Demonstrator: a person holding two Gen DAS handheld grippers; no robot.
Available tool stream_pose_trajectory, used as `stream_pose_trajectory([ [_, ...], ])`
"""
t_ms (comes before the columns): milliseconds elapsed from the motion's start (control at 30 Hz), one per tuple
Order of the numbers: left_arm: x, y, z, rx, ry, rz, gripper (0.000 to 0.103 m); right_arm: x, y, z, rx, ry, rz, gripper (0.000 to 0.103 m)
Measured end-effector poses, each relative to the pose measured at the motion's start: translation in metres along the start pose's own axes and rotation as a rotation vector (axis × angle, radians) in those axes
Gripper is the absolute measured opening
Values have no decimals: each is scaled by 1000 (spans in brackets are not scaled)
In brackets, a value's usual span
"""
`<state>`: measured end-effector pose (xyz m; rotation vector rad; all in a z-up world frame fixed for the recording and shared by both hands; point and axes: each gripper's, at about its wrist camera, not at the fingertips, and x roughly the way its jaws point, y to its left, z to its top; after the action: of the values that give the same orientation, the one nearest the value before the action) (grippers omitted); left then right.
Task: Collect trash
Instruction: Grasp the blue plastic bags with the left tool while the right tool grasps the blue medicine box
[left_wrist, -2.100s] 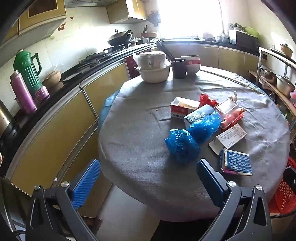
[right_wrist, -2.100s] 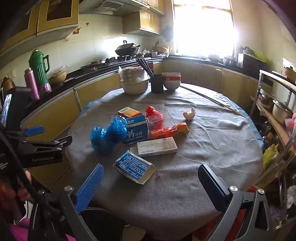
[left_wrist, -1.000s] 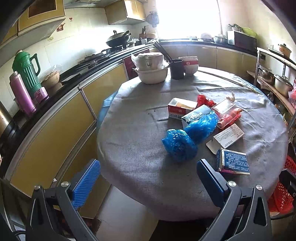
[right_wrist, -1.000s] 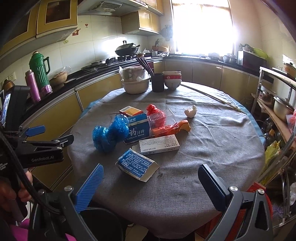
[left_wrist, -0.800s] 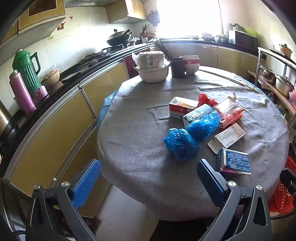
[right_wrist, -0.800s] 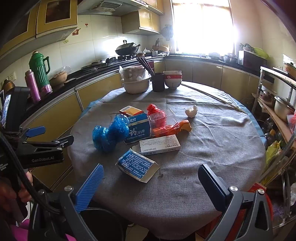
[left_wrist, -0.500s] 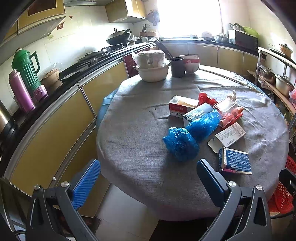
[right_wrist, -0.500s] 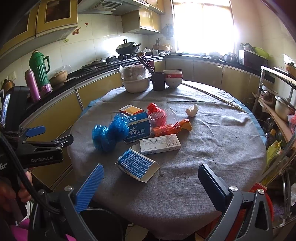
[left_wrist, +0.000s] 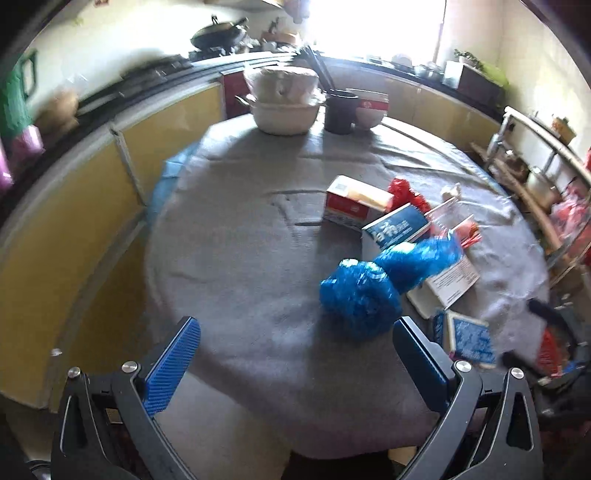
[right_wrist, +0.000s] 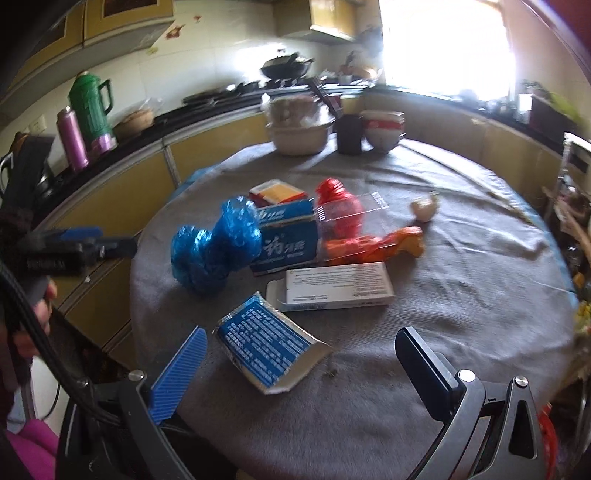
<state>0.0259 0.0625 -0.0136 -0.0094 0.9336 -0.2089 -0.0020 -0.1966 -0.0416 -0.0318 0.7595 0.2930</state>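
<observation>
Both grippers hang open and empty over the near edge of a round table (right_wrist: 461, 266). A flattened blue box (right_wrist: 267, 349) lies between the right gripper's (right_wrist: 306, 365) fingers. Crumpled blue bags (left_wrist: 360, 297) lie just ahead of the left gripper (left_wrist: 297, 356), toward its right finger.
</observation>
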Motion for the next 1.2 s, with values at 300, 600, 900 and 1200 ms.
stream_pose_trajectory([
  [300,37,-15,27,118,74,-258,103,40,10,-7,-114,82,173,103],
  [600,93,-22,37,60,217,-377,75,69,8,-17,-123,141,189,85],
  [900,84,-29,23,69,205,-401,57,39,-12,-29,50,80,255,77],
  [1200,43,-58,-1,161,188,-438,56,-17,-70,-64,354,8,273,72],
])
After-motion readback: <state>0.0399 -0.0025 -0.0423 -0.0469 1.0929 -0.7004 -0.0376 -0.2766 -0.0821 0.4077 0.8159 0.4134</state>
